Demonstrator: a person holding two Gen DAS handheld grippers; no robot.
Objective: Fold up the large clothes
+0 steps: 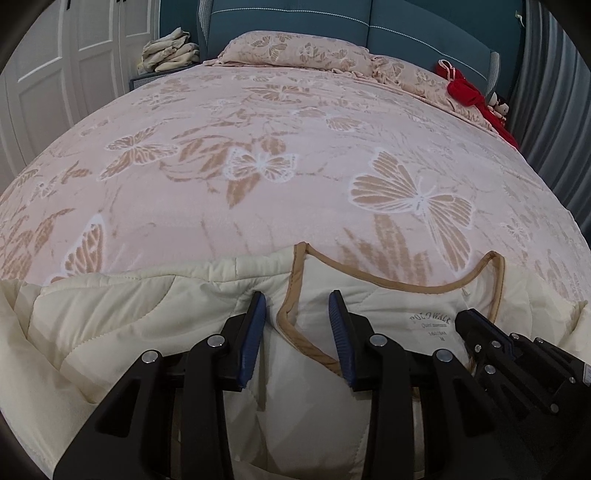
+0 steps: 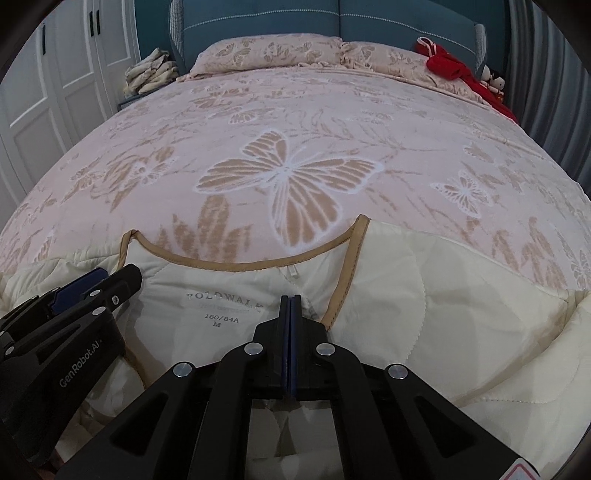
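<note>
A cream quilted jacket point(image 1: 147, 332) point(image 2: 443, 295) lies inside up on the near edge of the bed. Its tan-trimmed collar point(image 1: 406, 282) point(image 2: 240, 266) and printed size label point(image 2: 221, 310) face me. My left gripper point(image 1: 297, 304) point(image 2: 110, 280) hovers low over the left side of the collar, jaws apart. The tan trim runs between the fingers, and the pads do not press on it. My right gripper point(image 2: 291, 298) point(image 1: 467, 317) sits just right of the label, blue pads closed together. A small pucker of lining gathers at its tips.
A pink butterfly-patterned blanket point(image 1: 258, 129) covers the bed beyond the jacket. Matching pillows point(image 1: 295, 48) lean on the blue headboard point(image 1: 295, 18). Red clothing point(image 1: 465, 92) lies at the far right, folded cream items point(image 1: 170, 51) at the far left. White wardrobe doors point(image 1: 55, 74) stand to the left.
</note>
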